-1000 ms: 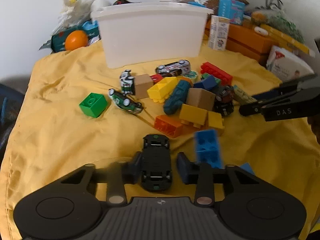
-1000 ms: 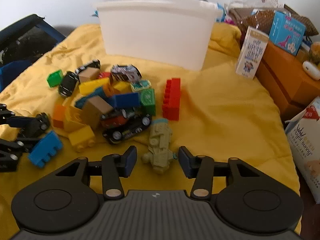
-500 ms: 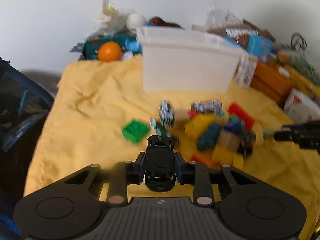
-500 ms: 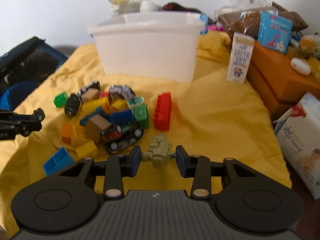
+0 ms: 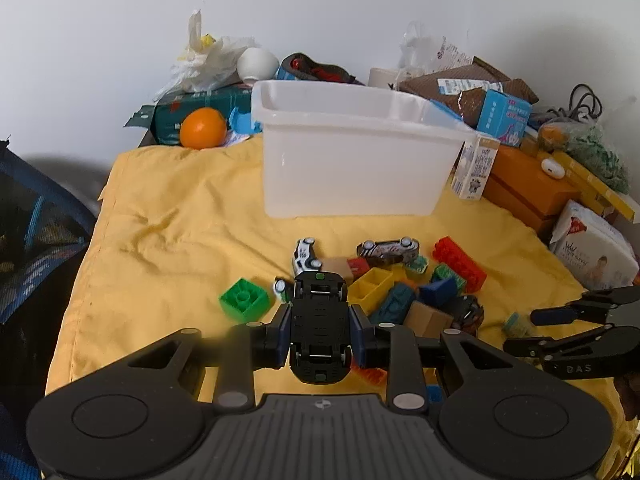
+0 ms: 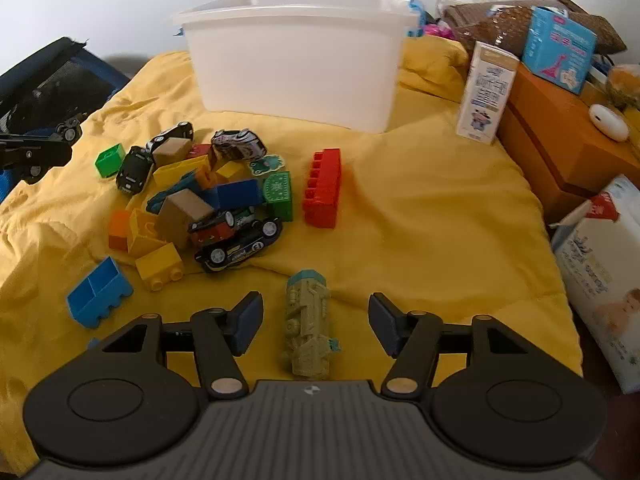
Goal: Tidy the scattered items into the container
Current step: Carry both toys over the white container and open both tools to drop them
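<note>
A black car, chassis up, is now clamped in the left gripper & lifted off the yellow cloth toward the white bin at the far edge, while the green train, gripped 0.5 s ago, lies released between the right gripper's wide-open fingers nr the front edge, so regrasp is likely needed.

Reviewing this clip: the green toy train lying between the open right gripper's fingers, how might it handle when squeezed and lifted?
The green toy train looks like rigid moulded plastic, so probably stiff and light. Its bumpy sides should give the right gripper some purchase. Long and rounded on soft yellow cloth, it may roll if nudged.
</note>
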Demonstrator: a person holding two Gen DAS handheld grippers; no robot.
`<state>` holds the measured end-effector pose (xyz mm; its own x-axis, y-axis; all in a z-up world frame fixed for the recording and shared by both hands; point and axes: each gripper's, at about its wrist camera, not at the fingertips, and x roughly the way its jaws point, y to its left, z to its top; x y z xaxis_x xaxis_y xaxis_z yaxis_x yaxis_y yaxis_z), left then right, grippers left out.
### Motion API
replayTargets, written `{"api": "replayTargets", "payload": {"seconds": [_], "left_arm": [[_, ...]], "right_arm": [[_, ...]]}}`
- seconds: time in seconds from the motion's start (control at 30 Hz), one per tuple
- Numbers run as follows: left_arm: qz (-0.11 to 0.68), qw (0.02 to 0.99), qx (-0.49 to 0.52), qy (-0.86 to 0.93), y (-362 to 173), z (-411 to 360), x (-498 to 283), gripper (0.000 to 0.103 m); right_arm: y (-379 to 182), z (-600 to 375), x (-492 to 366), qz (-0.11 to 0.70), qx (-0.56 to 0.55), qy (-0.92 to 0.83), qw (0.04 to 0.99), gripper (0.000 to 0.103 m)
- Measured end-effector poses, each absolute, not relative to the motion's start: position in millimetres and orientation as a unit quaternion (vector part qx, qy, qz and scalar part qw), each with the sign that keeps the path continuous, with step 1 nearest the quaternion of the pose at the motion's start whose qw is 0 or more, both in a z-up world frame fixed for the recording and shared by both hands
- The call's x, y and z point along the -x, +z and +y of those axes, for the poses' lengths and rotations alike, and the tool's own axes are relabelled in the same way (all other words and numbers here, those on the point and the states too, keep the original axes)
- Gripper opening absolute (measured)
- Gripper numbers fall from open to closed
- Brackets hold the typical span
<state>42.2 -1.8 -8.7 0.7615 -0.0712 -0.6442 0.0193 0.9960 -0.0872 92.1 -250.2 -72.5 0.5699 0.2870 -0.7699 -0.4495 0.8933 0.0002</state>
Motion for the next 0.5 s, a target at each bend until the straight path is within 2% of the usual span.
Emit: {"api": "replayTargets", "payload": {"seconds": [0.03,0.07,0.1,0.3,0.5], "left_arm": [[0.345,0.937,0.038,-0.023,-8.9,-1.1,-41.6,0.033],[0.345,0.937,0.037,-0.022,-8.9,-0.5,-40.9,0.033],[0.345,0.938,0.037,-0.021,-8.4,0.0,-40.2,0.033],[0.337,0.940,0.044,-0.018,-1.0,2.3,-40.5,0.033],[0.311,0.949,0.051,-0.022,29.9,1.9,-67.3,0.033]], "right_arm": [[-76.4,-249.4,-94.3,0.419,0.098,0.212,0.878,0.059],[-78.8,-250.0,-96.6,0.425,0.095,0.216,0.874,0.038],[-81.3,-249.9,-98.2,0.429,0.092,0.220,0.871,0.029],[-64.4,-260.9,-90.2,0.406,0.059,0.224,0.884,0.027],[-10.0,-265.8,-105.1,0.351,0.017,0.229,0.908,0.027]]}}
